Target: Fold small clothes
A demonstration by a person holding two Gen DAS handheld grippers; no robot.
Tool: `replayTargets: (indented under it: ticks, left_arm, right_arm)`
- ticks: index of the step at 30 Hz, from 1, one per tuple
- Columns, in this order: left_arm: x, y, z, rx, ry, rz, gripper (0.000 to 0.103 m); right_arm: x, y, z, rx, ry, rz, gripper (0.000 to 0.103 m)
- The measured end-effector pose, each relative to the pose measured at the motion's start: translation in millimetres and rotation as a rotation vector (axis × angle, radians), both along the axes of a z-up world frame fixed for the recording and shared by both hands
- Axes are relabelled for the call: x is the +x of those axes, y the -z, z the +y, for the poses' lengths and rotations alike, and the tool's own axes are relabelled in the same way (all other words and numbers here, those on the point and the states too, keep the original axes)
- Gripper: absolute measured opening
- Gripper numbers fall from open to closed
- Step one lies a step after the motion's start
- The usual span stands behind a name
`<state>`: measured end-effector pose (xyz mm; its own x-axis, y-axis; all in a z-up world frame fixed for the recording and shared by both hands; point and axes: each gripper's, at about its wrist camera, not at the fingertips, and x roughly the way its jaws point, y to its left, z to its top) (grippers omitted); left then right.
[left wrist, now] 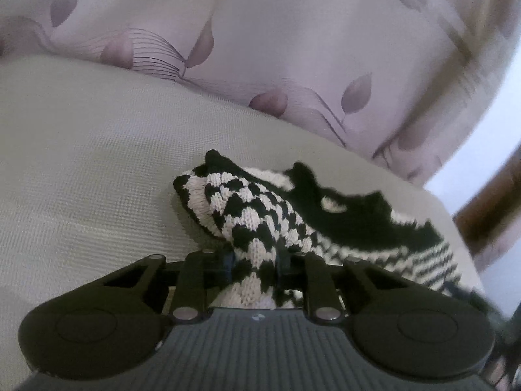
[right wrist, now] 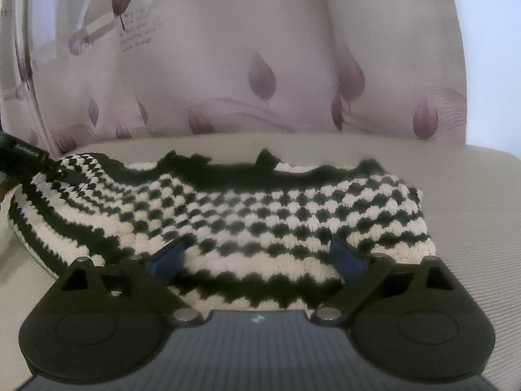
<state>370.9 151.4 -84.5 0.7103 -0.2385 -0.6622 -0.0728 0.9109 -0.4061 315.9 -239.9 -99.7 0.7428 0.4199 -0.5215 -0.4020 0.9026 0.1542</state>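
Knitwear (right wrist: pixel 247 215), a small black-and-white checked piece, lies on my pale woven surface (right wrist: pixel 456 195), near a flowered curtain (right wrist: pixel 228 65) at the far side. My left tool (left wrist: pixel 255 265) is pinching a bunched fold of it, raised off the surface. My right tool (right wrist: pixel 257 257) stands spread wide, blue pads (right wrist: pixel 346 259) resting either side of the near hem, not squeezing.
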Motion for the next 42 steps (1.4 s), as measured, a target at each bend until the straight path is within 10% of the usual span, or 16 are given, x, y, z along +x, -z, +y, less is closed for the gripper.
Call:
replayTargets:
  ticks: [13,24,31,35,42]
  left_arm:
    - [13,-49,-121,-0.136,-0.020,0.080,0.020]
    - [2,8,-121,-0.539,0.145,-0.025,0.045]
    - [-30,13,-105,-0.588,0.205,-0.140,0.051]
    - [-47,7,-97,-0.574,0.216,-0.217,0.071]
    - [-62,20,-102,-0.501,0.303,-0.254,0.068]
  right_arm:
    - [-12,-4,-64,0.443,0.062,-0.021,0.096]
    - [5,-5,-68,0.898,-0.083,0.196,0.098]
    - [25,10,-46,0.848,-0.026,0.301,0.098]
    - [29,16,-41,0.851,-0.021,0.313,0.098]
    - [54,18,-13,0.808,-0.058,0.355,0.098]
